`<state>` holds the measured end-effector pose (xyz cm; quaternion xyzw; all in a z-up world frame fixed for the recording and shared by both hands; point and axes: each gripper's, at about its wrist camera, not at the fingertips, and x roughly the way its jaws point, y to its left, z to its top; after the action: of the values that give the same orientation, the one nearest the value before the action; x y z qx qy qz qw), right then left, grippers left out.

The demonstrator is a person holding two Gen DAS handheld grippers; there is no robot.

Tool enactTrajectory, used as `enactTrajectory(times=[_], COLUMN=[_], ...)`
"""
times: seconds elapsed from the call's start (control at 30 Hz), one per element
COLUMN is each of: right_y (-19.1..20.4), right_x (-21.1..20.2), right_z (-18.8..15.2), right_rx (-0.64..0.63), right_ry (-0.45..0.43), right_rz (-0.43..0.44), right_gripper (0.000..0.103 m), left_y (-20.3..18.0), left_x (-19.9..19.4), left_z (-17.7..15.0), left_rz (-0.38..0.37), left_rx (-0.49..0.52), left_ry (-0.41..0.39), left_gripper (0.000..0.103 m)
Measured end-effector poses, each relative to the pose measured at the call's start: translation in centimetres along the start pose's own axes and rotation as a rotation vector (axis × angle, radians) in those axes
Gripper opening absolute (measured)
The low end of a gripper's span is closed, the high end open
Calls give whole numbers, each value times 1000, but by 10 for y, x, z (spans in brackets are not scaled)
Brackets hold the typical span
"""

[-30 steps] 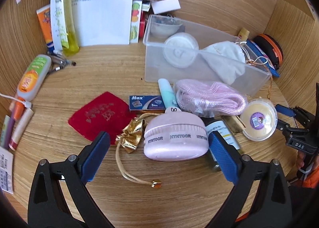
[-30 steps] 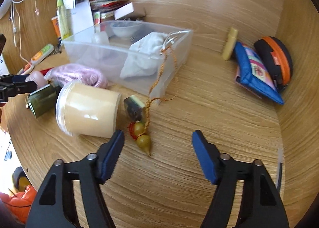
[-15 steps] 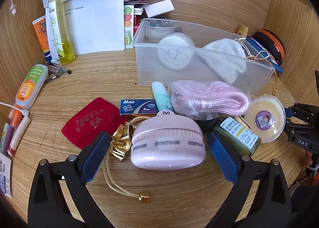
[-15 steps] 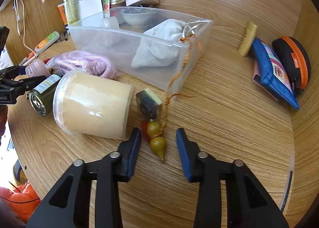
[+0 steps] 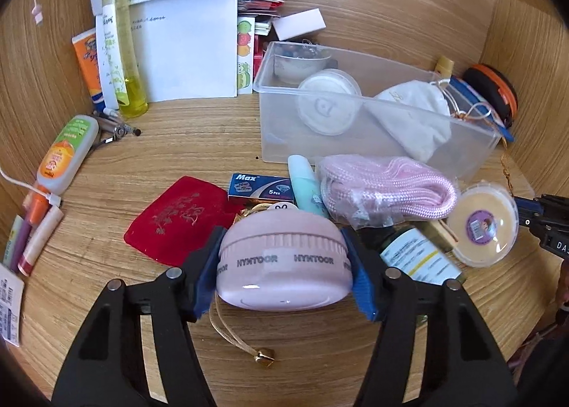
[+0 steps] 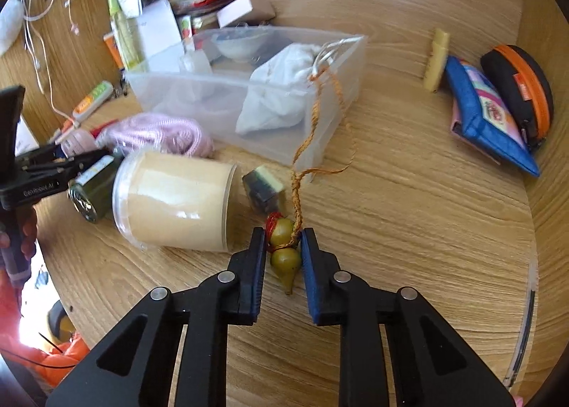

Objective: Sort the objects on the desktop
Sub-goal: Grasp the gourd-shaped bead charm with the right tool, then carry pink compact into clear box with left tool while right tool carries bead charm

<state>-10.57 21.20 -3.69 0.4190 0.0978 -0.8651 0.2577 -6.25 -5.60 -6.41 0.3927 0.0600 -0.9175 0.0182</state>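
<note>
- The left gripper points down at a slant toward the tabletop, its black arms reaching in from the bottom of the left wrist view.
- Its blue fingers are closing on the round pink case marked HYNTOOR, one pad against each side of it.
- The pink case sits on the tabletop at the front of the clutter, just beside a red pouch and in front of a blue Max box and a bundle of pink cord.
- The right gripper also tilts downward, low over the tabletop.
- Its fingers stand narrow, pressed on a small gourd charm that lies between them, the tip of the gourd pointing toward the camera.
- The charm's orange braided cord runs up from it and over the rim of the clear plastic bin.
- A lidded tub on its side lies just left of the charm.
- In the right wrist view the left gripper shows at the left edge, held by a hand.
</note>
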Motion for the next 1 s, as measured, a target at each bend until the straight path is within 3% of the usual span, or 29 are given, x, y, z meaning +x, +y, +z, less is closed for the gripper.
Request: enactTrajectory(times=[0.6,1.0], right_y=[1,8], right_x=[-44,-50], right_z=[35,80], right_rx=[22,-14], right_ry=[-169,-240], right_rz=[77,89], right_gripper=[18,18], left_y=[2,6], left_x=[-41,-48], left_z=[38,90], left_rz=[-91,-137], left_rx=[-34,-7], left_ry=[-94,-141], left_gripper=[63,63])
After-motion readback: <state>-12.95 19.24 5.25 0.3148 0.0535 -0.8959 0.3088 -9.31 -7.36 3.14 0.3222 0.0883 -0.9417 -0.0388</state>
